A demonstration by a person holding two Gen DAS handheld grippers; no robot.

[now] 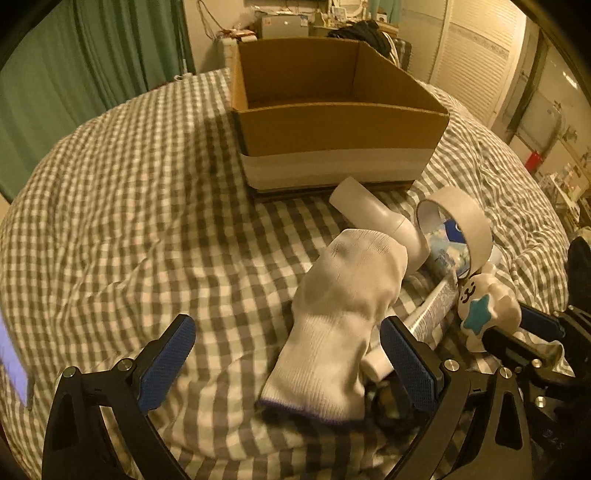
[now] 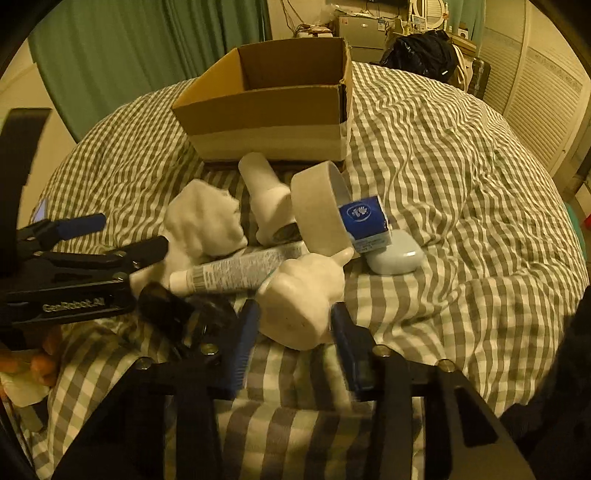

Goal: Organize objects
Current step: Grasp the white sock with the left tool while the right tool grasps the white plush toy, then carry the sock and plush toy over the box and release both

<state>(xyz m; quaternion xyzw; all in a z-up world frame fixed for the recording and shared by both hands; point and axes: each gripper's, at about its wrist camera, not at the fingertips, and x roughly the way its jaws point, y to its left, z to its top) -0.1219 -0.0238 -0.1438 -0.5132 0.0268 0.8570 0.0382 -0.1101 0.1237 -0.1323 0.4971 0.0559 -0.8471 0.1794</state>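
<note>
An open cardboard box (image 1: 332, 122) stands on the checked bed; it also shows in the right wrist view (image 2: 273, 107). In front of it lies a pile: a white sock (image 1: 343, 317), a white bottle (image 1: 380, 221), a tape roll (image 1: 461, 221), a tube (image 2: 236, 273), a blue carton (image 2: 364, 218), a pale case (image 2: 395, 254) and a white toy figure (image 1: 487, 306). My left gripper (image 1: 288, 350) is open with the sock between its fingers. My right gripper (image 2: 295, 336) is open with its fingers either side of the toy figure (image 2: 306, 299).
A black item (image 2: 177, 310) lies by the tube. Green curtains (image 1: 74, 74) hang at the left, louvred doors (image 2: 546, 92) at the right. A cluttered desk (image 1: 295, 22) stands behind the bed. A white cable (image 2: 402, 166) runs over the checked cover (image 1: 129, 221).
</note>
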